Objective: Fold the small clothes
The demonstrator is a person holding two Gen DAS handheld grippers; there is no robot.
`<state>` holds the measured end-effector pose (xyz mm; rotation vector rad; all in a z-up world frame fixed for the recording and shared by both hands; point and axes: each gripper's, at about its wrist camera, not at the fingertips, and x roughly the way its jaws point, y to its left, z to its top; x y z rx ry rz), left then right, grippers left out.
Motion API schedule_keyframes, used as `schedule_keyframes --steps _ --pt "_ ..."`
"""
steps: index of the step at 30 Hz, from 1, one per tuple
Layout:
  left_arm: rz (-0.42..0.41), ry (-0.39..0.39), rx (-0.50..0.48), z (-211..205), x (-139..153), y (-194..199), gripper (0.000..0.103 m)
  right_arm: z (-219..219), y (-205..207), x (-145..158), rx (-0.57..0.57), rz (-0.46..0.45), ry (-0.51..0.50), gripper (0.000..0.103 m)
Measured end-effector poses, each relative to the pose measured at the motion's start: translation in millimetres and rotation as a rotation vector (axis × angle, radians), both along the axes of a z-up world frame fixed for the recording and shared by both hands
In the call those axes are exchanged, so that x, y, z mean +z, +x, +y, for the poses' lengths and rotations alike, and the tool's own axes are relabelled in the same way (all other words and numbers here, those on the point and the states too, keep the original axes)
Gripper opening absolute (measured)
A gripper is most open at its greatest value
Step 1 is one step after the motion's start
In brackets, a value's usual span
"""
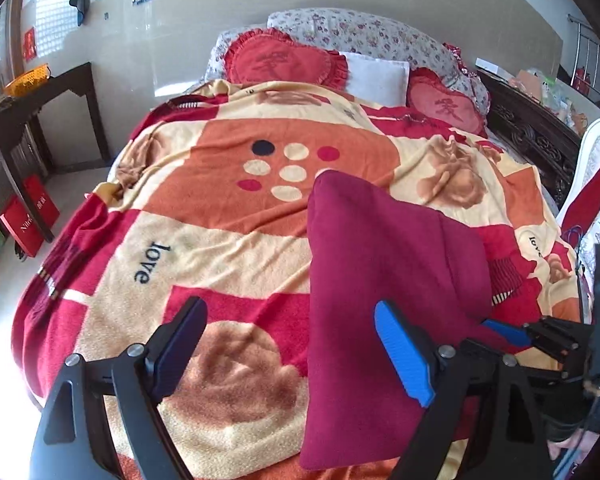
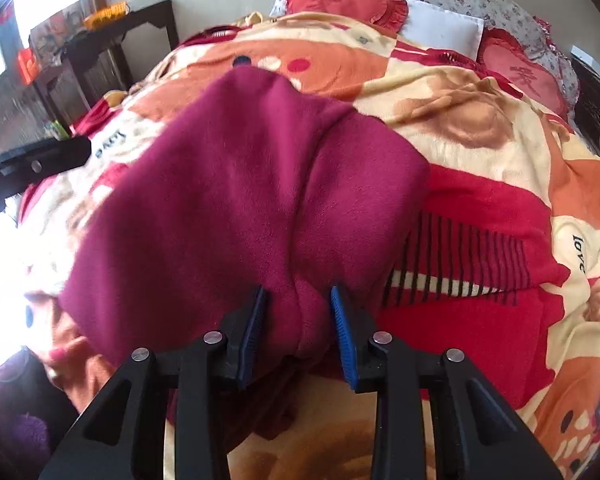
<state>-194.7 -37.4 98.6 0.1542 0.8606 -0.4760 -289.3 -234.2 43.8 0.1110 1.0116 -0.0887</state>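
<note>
The right gripper (image 2: 298, 320) pinches a bunched fold of the maroon fleece garment (image 2: 236, 200); the left gripper (image 1: 290, 350) is spread wide beside the garment's edge. The garment lies on the orange-and-red patterned blanket (image 1: 204, 216); red heart-shaped cushions (image 1: 280, 60) lie beyond.

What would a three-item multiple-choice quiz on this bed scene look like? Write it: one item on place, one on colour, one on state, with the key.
1. Where does the garment lie?
A. on the dark side table
B. on the patterned blanket
C. on the floor

2. What colour is the garment?
A. maroon
B. white
C. navy

3. How do the left gripper's jaws stand?
A. shut on the garment
B. shut on the blanket
C. open, holding nothing

Key: B, blanket shows on every side of it; A, it is evenly deep red-purple; C, wide gap, while the right gripper pinches the garment's near edge.
</note>
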Motion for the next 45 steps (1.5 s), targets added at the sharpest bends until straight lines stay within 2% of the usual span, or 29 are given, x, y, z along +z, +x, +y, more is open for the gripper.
schedule_keyframes --steps 6,10,13,18,30,34,45 --pt "-0.028 -0.007 0.013 3 8 -6 0.089 1 -15 45 -0.05 -0.124 0.052 0.017" --pt "-0.046 -0.018 0.016 4 14 -11 0.089 9 -21 65 -0.094 -0.197 0.069 0.027" --pt "-0.067 -0.017 0.022 6 19 -15 0.089 14 -21 73 -0.1 -0.222 0.064 0.028" --pt "-0.096 -0.026 0.032 12 25 -20 0.089 22 -21 80 -0.108 -0.231 0.035 0.032" --pt "-0.127 -0.026 0.038 17 28 -30 0.089 30 -23 85 -0.115 -0.25 -0.026 0.032" --pt "-0.129 -0.025 0.038 17 28 -31 0.089 30 -22 82 -0.129 -0.238 -0.024 0.038" --pt "-0.119 -0.021 0.033 15 25 -32 0.089 27 -21 76 -0.141 -0.218 -0.018 0.039"
